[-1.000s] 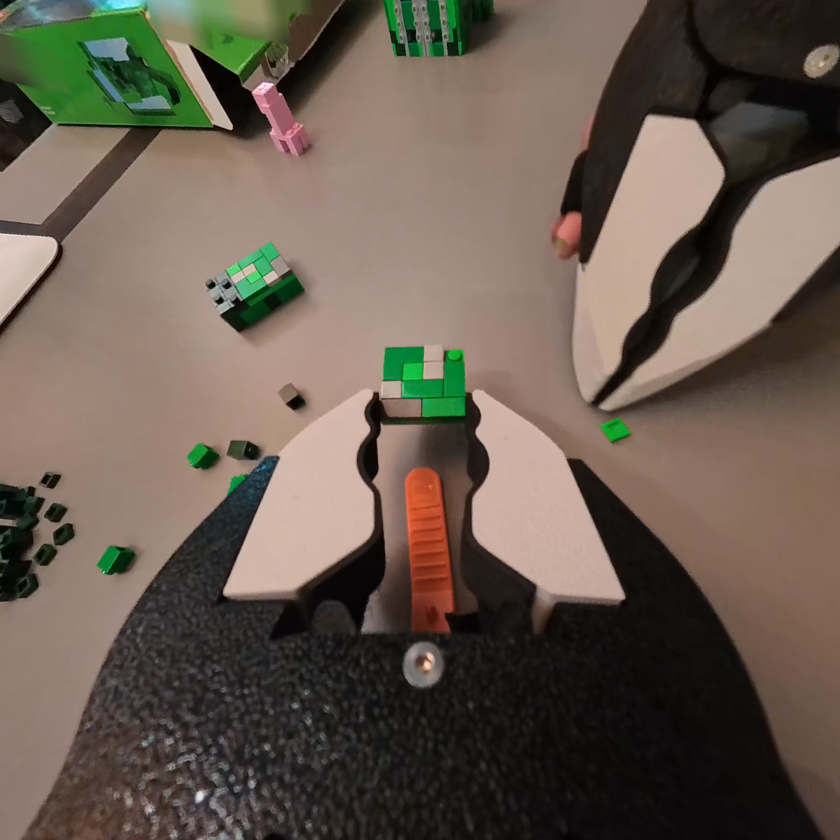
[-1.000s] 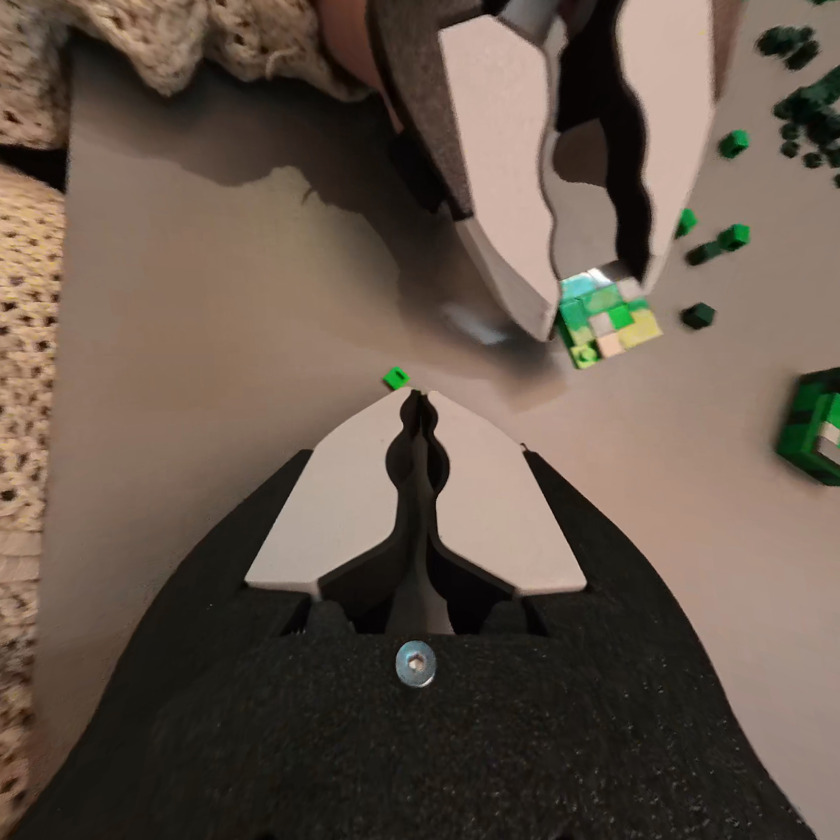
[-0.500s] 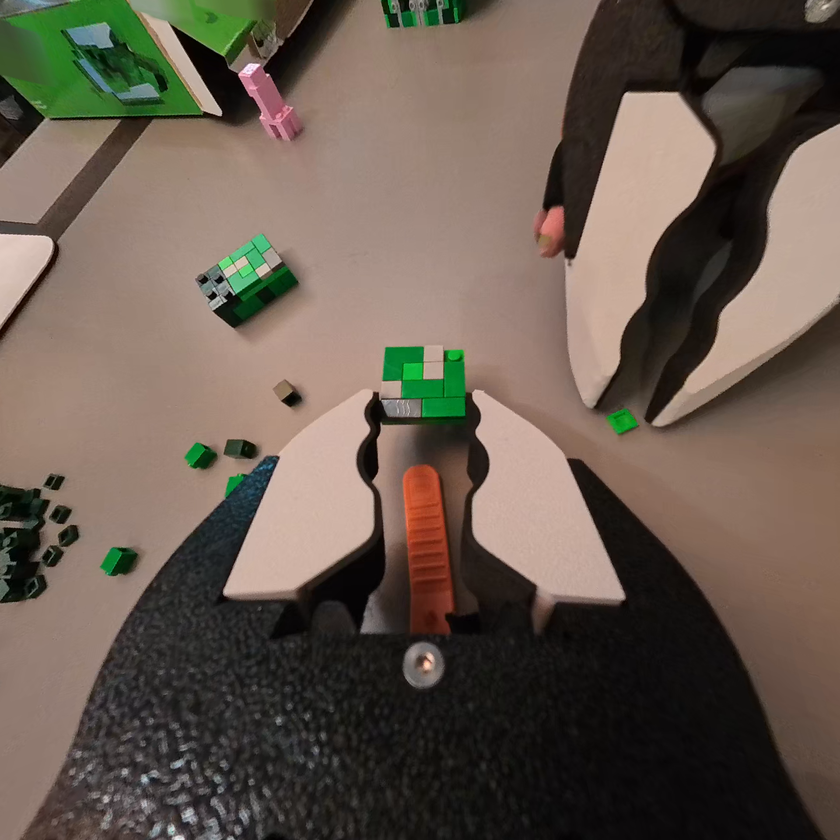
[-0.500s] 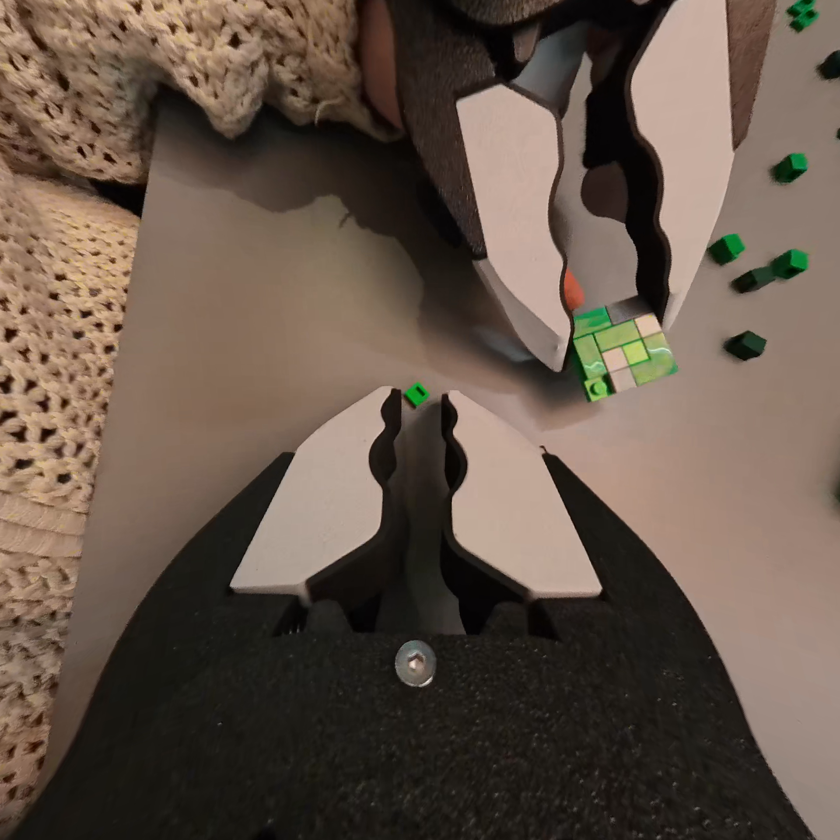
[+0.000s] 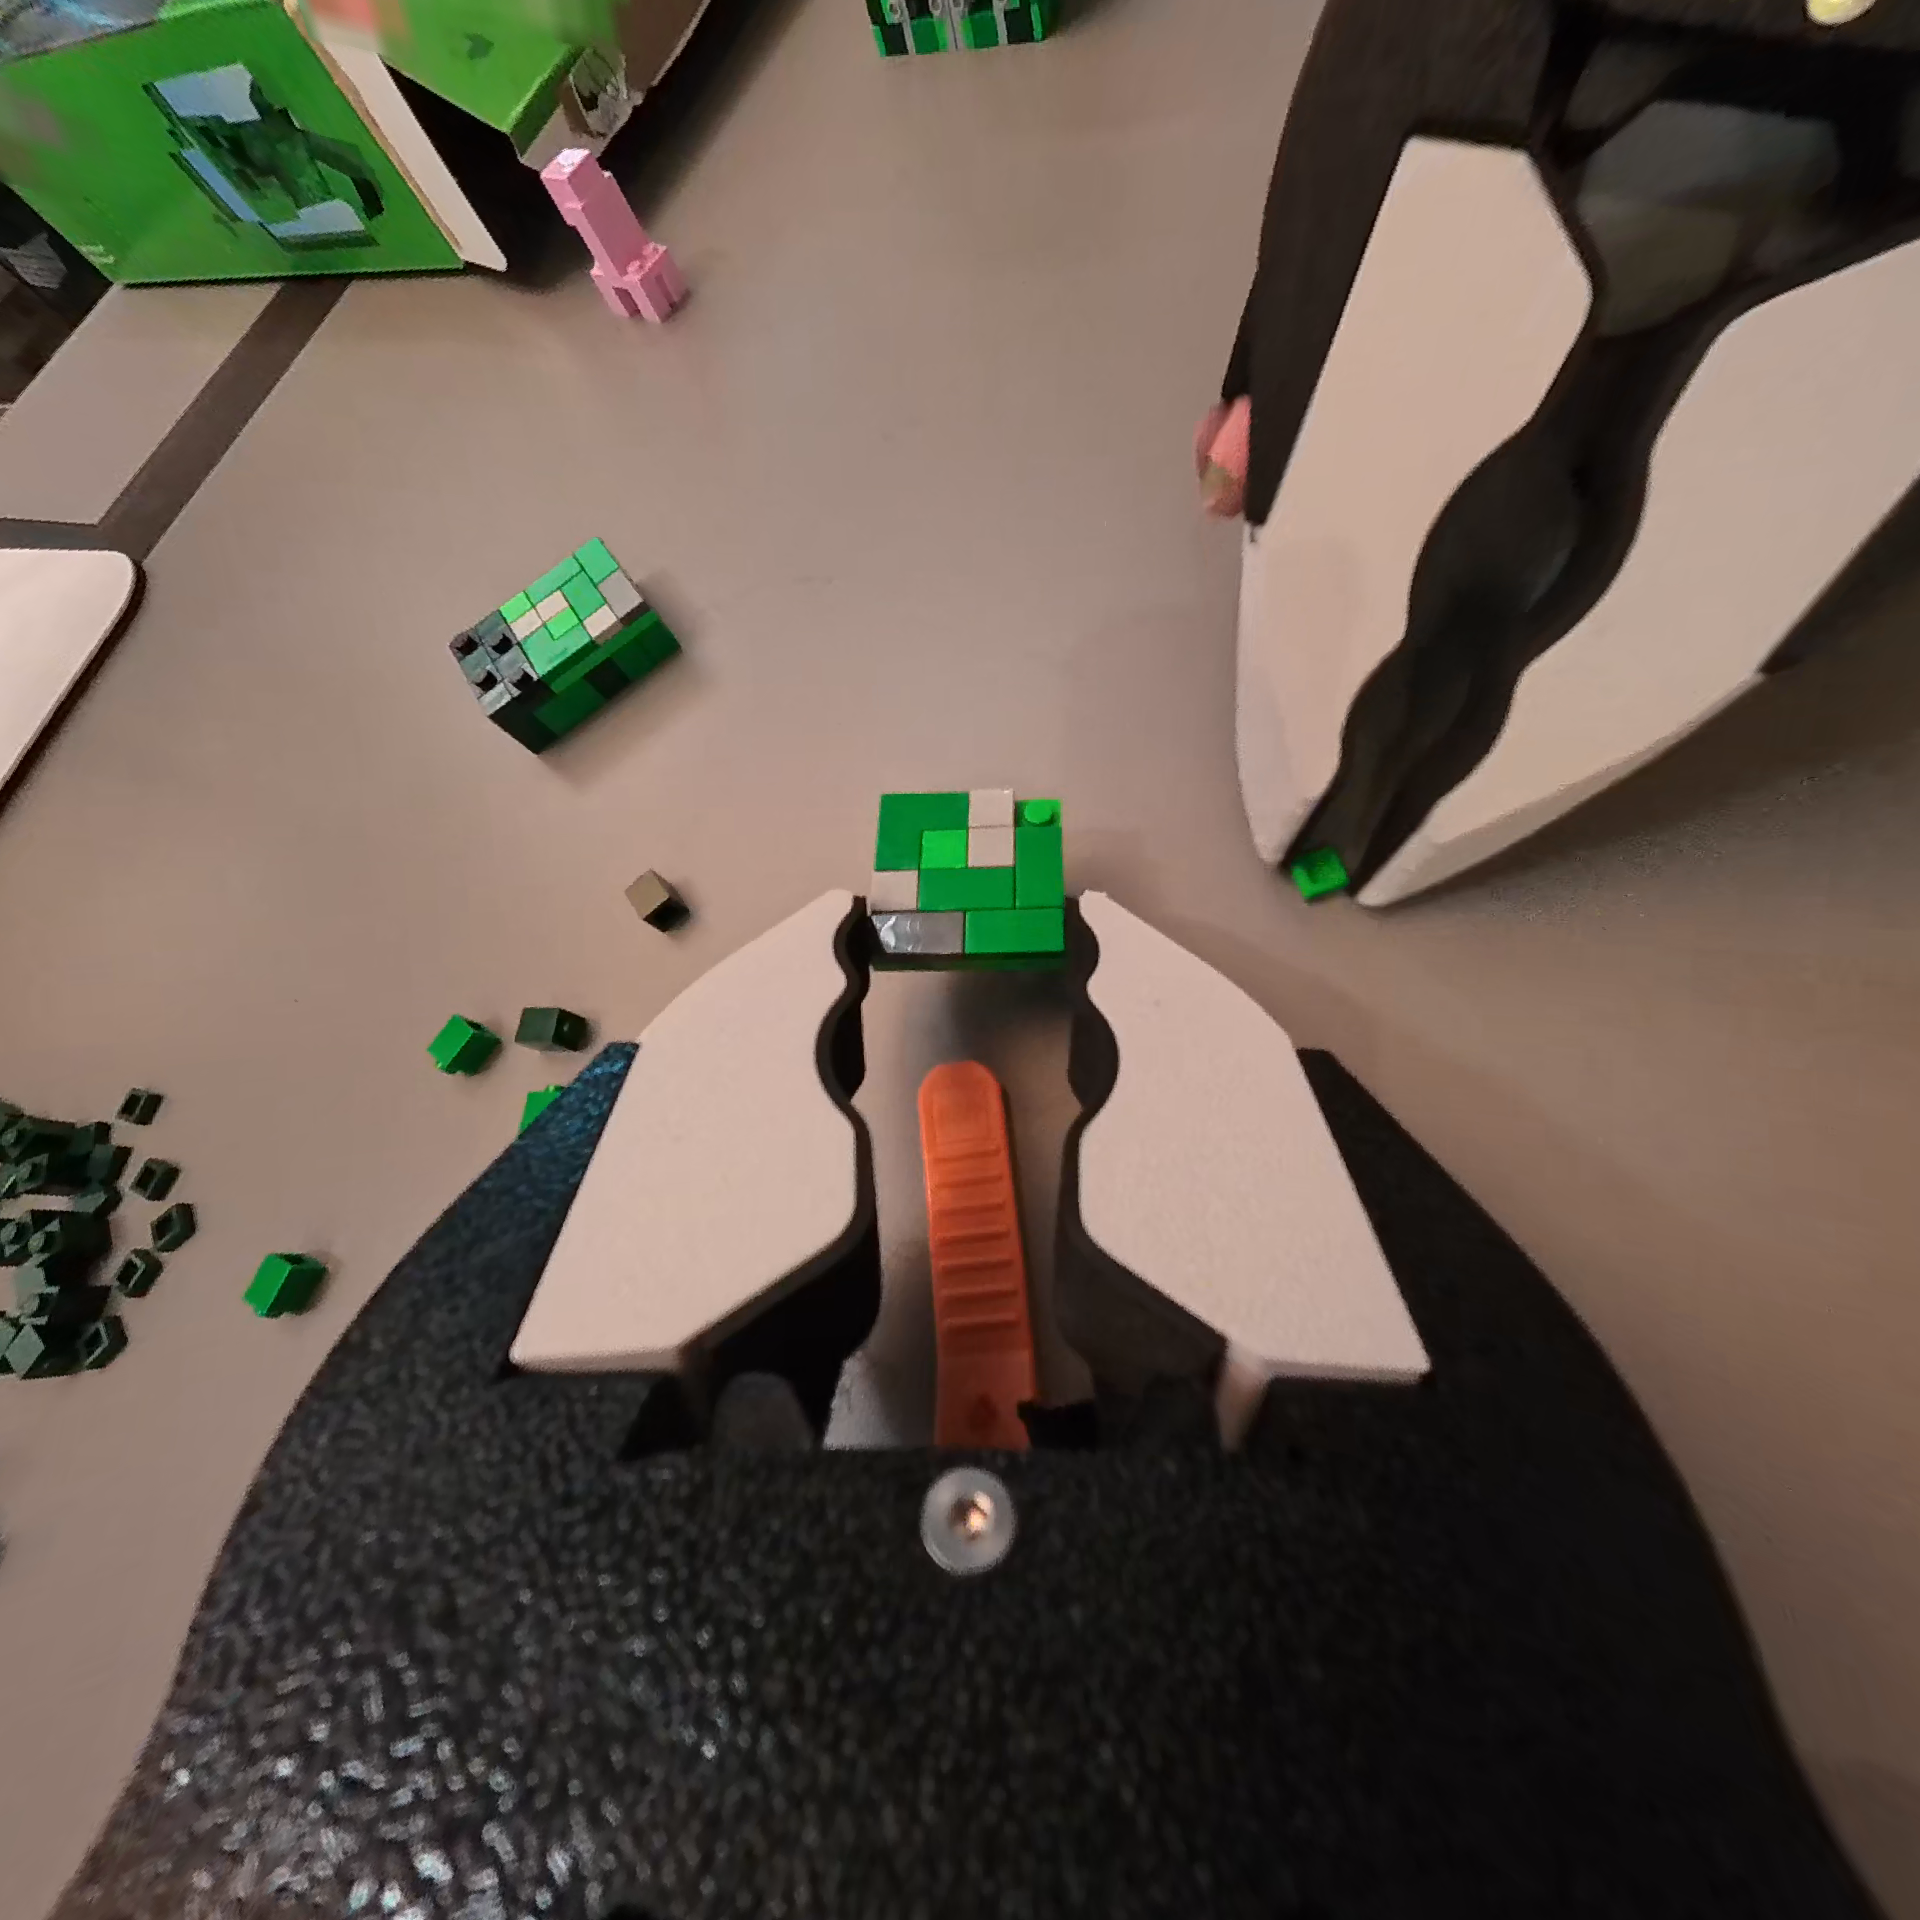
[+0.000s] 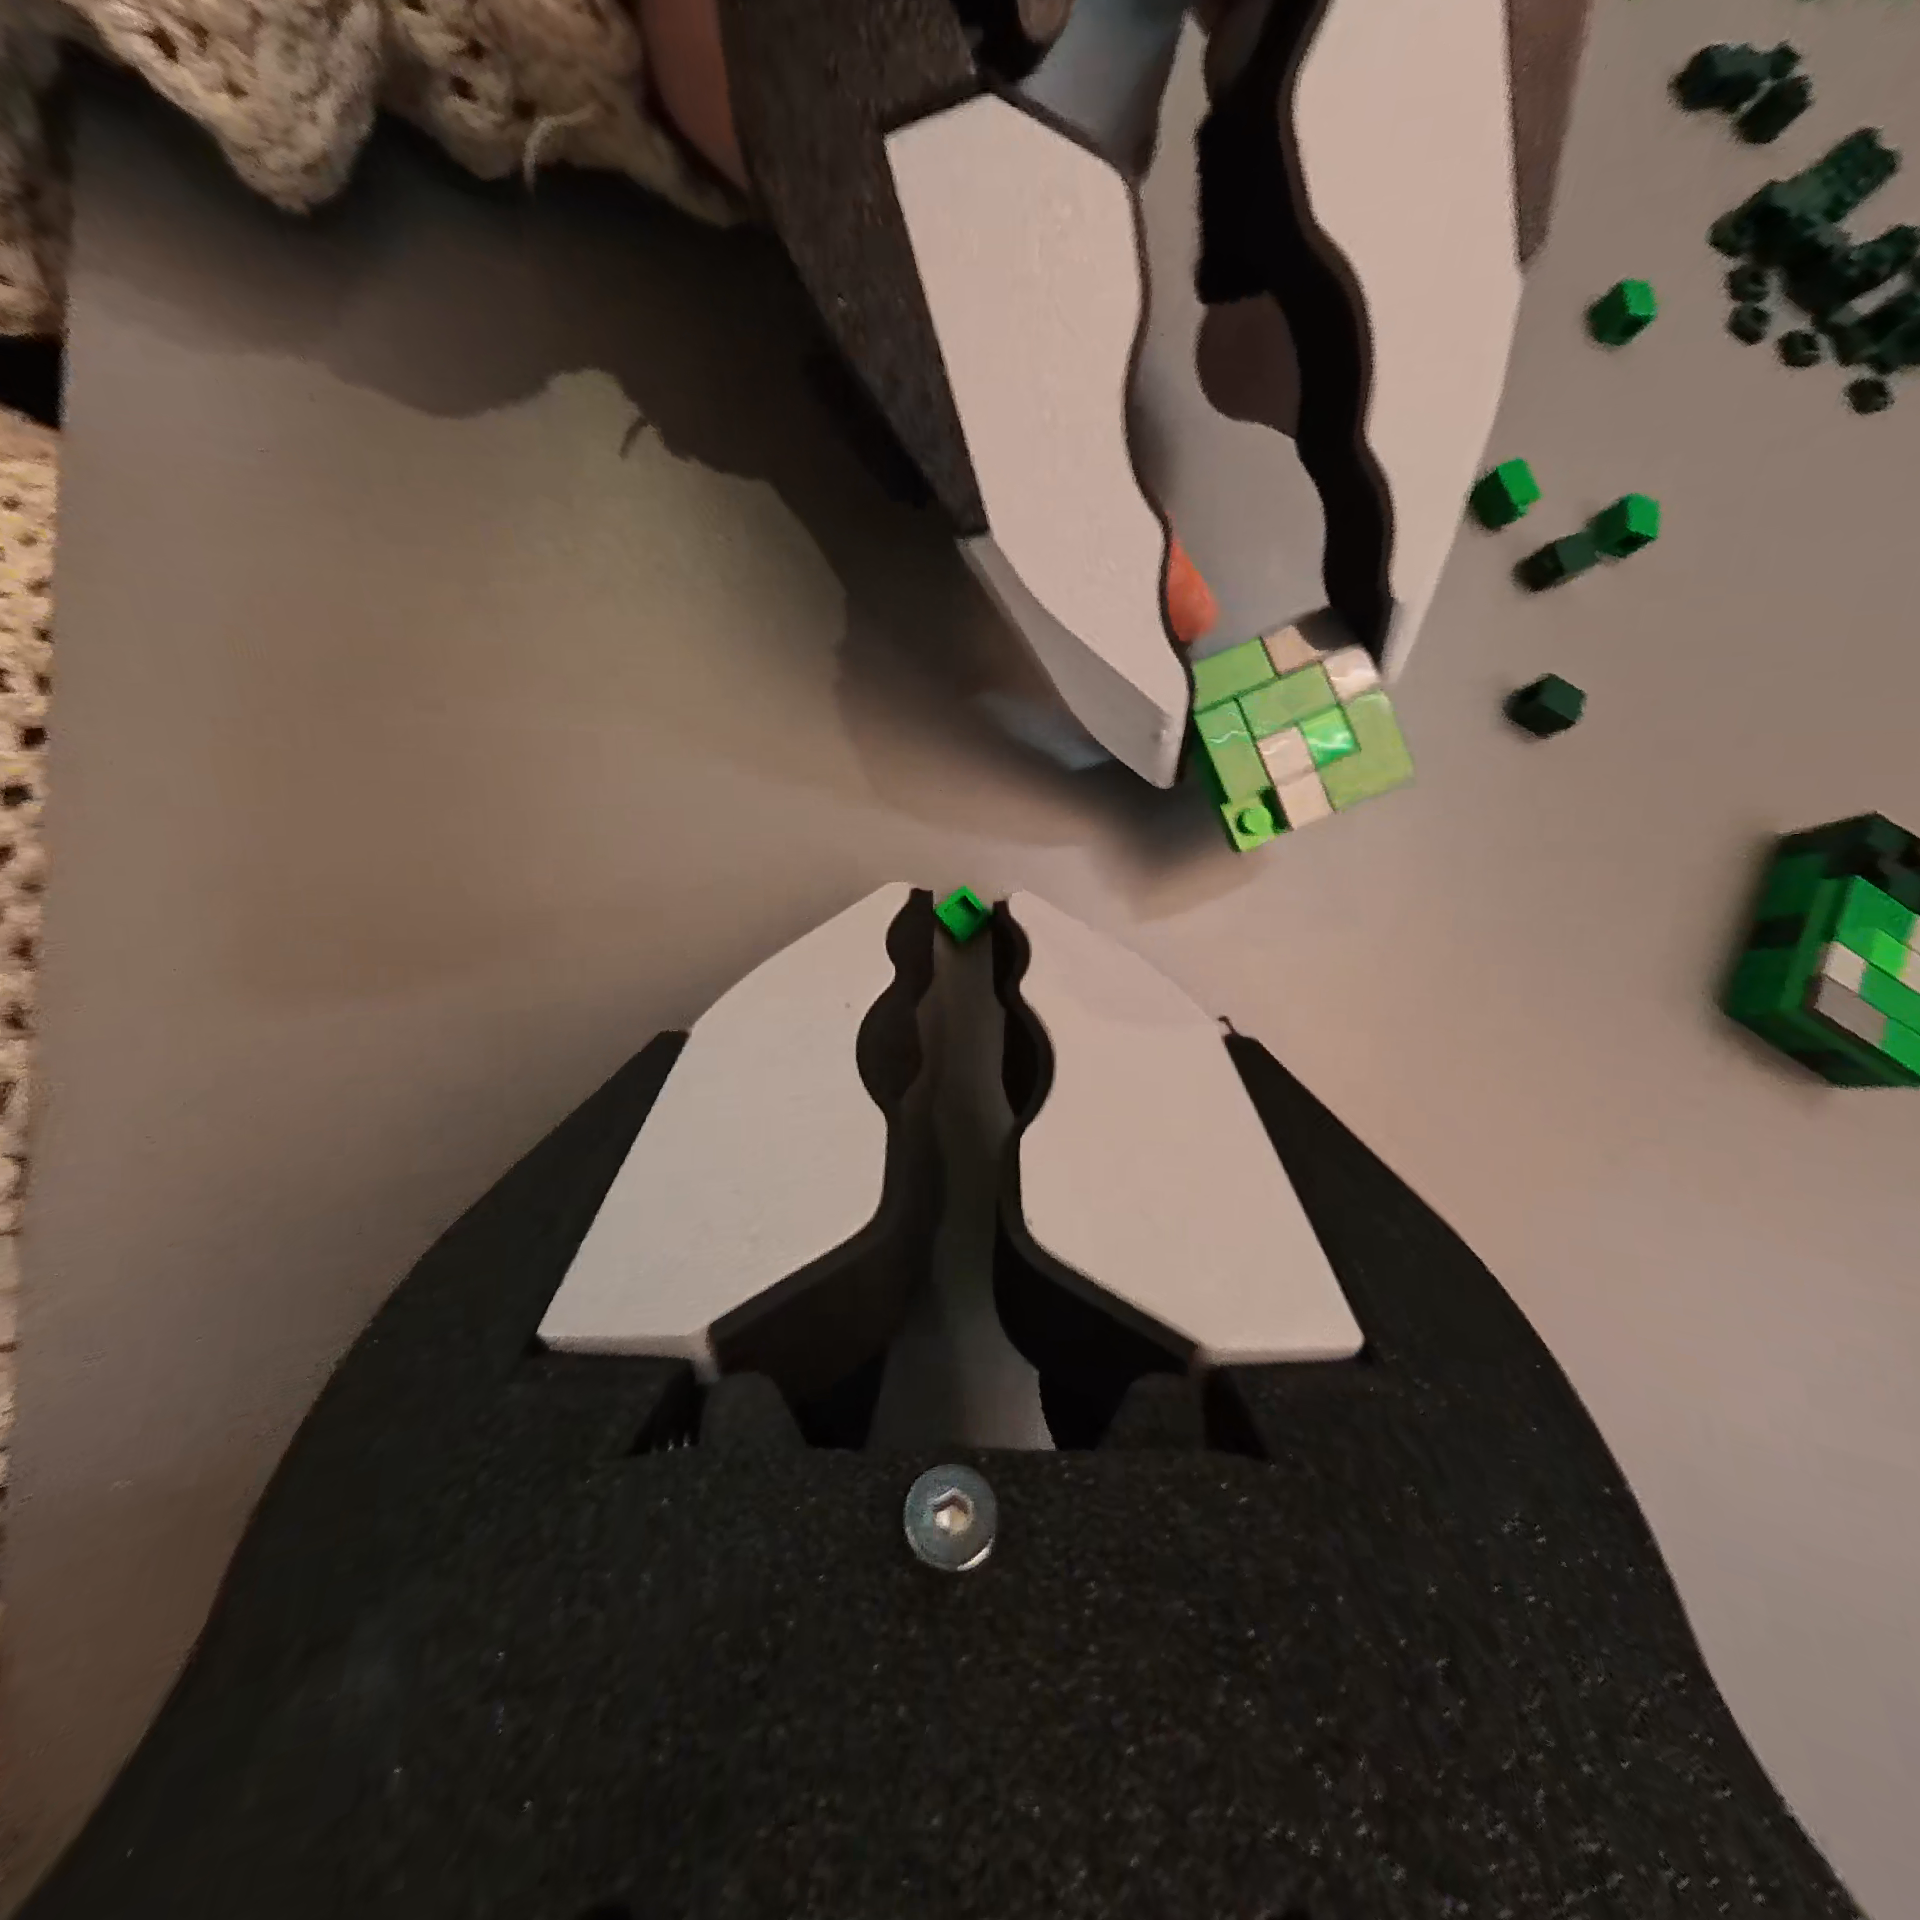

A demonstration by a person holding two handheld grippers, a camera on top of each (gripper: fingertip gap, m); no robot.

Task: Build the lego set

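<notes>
My left gripper [image 5: 966, 920] is shut on a small green and grey lego block [image 5: 971, 862] that rests on the grey table. An orange brick separator [image 5: 971, 1247] lies under this gripper. My right gripper [image 6: 961, 902] is down at the table with its tips closed on a small bright green tile [image 6: 958, 916]. In the left wrist view the right gripper [image 5: 1322, 878] stands just right of the block, with the tile [image 5: 1317, 871] between its tips. In the right wrist view the left gripper [image 6: 1283, 717] holds the block [image 6: 1299, 743].
A second green block [image 5: 566, 644] lies to the left. Loose green and dark green pieces [image 5: 62, 1247] lie at far left, with a dark single piece [image 5: 655, 899] nearer. A pink figure [image 5: 618, 234], green box [image 5: 218, 177] and green build [image 5: 961, 21] stand at the back. The orange brick separator [image 5: 971, 1247] sits 6 cm or so from the ends of my left fingers.
The right gripper opened, came down around the small green tile and closed on it. The left gripper kept hold of the block and hardly moved.
</notes>
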